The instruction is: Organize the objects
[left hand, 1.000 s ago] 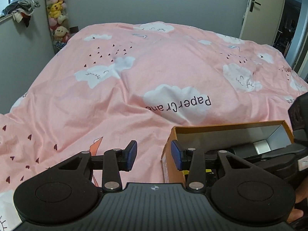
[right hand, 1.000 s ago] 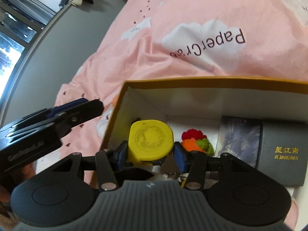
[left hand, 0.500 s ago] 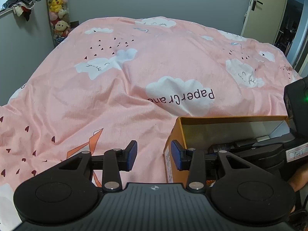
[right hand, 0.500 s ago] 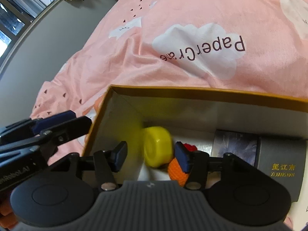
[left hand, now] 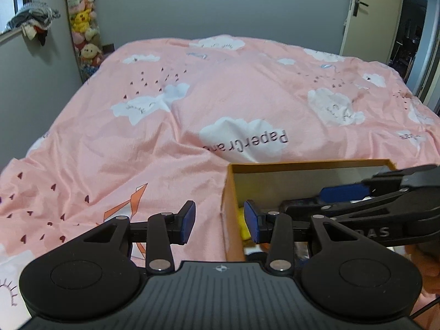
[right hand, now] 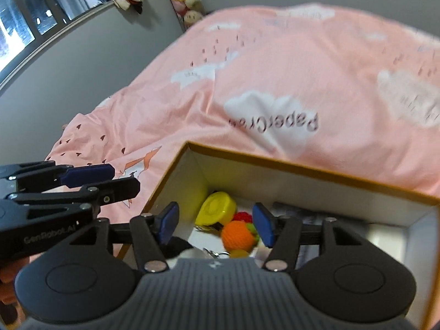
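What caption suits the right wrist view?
Open right gripper above a box holding a yellow disc and orange ball.

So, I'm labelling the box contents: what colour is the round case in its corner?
Yellow; the round case shows best in the right wrist view.

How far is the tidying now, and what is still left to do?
Done: the yellow round plastic case and the orange crocheted ball lie inside the orange cardboard box on the pink cloud-print bedcover. In hand: nothing. The right claw has just been opening and holds nothing; the left claw is open beside the box wall. Left: no loose items show on the bedcover, so little seems to remain.
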Available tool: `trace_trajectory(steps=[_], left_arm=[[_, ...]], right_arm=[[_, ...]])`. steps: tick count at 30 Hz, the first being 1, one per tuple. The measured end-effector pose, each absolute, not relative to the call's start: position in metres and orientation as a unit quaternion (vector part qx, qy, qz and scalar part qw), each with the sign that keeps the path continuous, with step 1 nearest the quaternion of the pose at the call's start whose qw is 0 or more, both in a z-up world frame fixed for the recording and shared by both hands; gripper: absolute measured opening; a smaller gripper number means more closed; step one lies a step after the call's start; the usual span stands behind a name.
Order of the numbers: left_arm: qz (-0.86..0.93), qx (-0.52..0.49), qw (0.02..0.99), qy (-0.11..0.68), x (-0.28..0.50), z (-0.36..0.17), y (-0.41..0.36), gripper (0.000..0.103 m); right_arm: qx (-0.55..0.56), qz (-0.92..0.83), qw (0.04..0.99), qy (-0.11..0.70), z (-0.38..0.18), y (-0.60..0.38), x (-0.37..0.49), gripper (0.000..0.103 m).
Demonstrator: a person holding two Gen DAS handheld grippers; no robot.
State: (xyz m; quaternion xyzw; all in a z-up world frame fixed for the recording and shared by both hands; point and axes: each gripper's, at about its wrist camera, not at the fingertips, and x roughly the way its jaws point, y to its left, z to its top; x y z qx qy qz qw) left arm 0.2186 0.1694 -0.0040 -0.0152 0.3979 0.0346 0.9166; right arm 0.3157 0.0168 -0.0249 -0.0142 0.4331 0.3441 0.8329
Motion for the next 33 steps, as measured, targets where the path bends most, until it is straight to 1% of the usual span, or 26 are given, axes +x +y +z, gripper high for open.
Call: trace_trajectory(steps=[3,5,7,9,10,13,14,16,19,22,27,30,33], left_arm=[[0.031,-0.009,0.923,0.383,0.201,0.012,0.154,0.046],[0.028,-0.006,0.927,0.373,0.191,0.021,0.145,0.046],[0.025,-0.004,0.932,0.36,0.177,0.031,0.135,0.047],[0.022,-0.002,0.938,0.345,0.163,0.04,0.127,0.047],[0.021,-0.001,0.942,0.335,0.154,0.044,0.122,0.047],[0.029,0.014,0.954,0.299,0.128,0.055,0.105,0.05],[0.034,0.021,0.958,0.284,0.12,0.057,0.099,0.051],[0.045,0.03,0.967,0.25,0.1,0.059,0.085,0.053],[0.058,0.022,0.973,0.22,0.078,0.058,0.069,0.057],[0.061,-0.002,0.977,0.203,0.06,0.05,0.054,0.058],[0.058,-0.018,0.977,0.202,0.044,0.031,0.045,0.059],[0.052,-0.028,0.976,0.21,0.04,0.023,0.048,0.059],[0.045,-0.039,0.977,0.206,0.037,0.017,0.052,0.058]], right_arm=[[-0.032,0.339,0.85,0.401,-0.002,-0.004,0.293,0.067],[-0.036,0.338,0.858,0.384,0.011,-0.018,0.278,0.074],[-0.039,0.337,0.867,0.365,0.025,-0.033,0.26,0.075],[-0.041,0.337,0.874,0.349,0.037,-0.047,0.242,0.079],[-0.042,0.337,0.878,0.338,0.043,-0.055,0.232,0.085],[-0.043,0.337,0.889,0.306,0.058,-0.076,0.2,0.089],[-0.045,0.335,0.894,0.295,0.063,-0.084,0.188,0.093],[-0.045,0.328,0.904,0.27,0.068,-0.097,0.167,0.097],[-0.051,0.303,0.921,0.238,0.071,-0.116,0.137,0.098],[-0.047,0.273,0.937,0.213,0.07,-0.135,0.112,0.101],[-0.024,0.205,0.961,0.185,0.054,-0.159,0.082,0.102],[-0.006,0.173,0.968,0.18,0.038,-0.168,0.074,0.102],[0.006,0.156,0.969,0.192,0.022,-0.169,0.077,0.102]])
